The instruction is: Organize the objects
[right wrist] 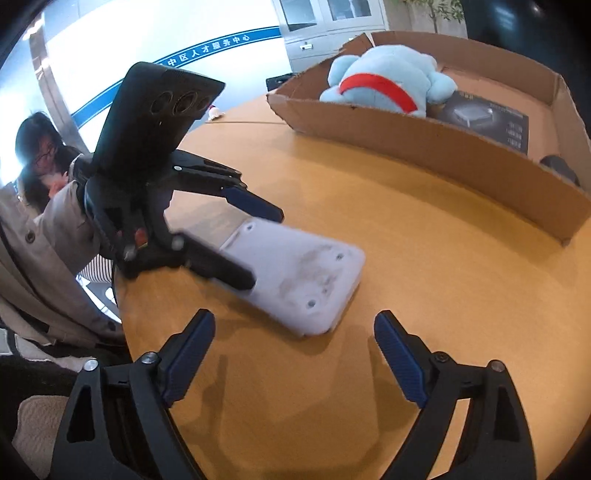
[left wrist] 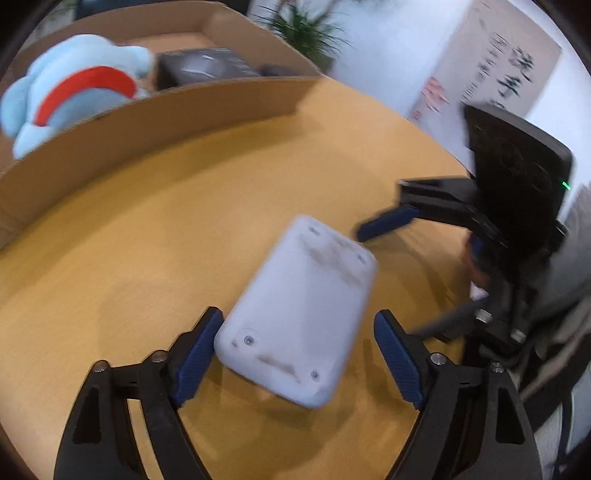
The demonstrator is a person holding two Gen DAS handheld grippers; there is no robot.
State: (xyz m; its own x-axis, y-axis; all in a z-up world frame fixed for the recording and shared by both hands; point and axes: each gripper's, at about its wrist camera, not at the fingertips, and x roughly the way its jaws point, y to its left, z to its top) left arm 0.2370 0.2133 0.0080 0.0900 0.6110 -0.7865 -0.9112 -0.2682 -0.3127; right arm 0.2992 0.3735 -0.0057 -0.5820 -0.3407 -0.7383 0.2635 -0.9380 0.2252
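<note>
A flat white plastic device [left wrist: 301, 314] lies face down on the wooden table, also in the right wrist view [right wrist: 295, 273]. My left gripper [left wrist: 299, 350] is open, its jaws on either side of the device's near end; the left pad seems to touch it. It also shows in the right wrist view [right wrist: 266, 247], straddling the device's far end. My right gripper [right wrist: 295, 354] is open and empty, just short of the device's near corner. It shows in the left wrist view [left wrist: 399, 273] beyond the device, open. A cardboard box [right wrist: 443, 147] holds a blue plush toy [right wrist: 388, 81] and a dark box [right wrist: 484, 118].
The cardboard box [left wrist: 147, 125] stands at the back of the round wooden table [left wrist: 184, 229], with the plush toy [left wrist: 74, 88] at its left. A person [right wrist: 44, 158] sits at the table's left edge. A potted plant [left wrist: 306, 29] stands behind.
</note>
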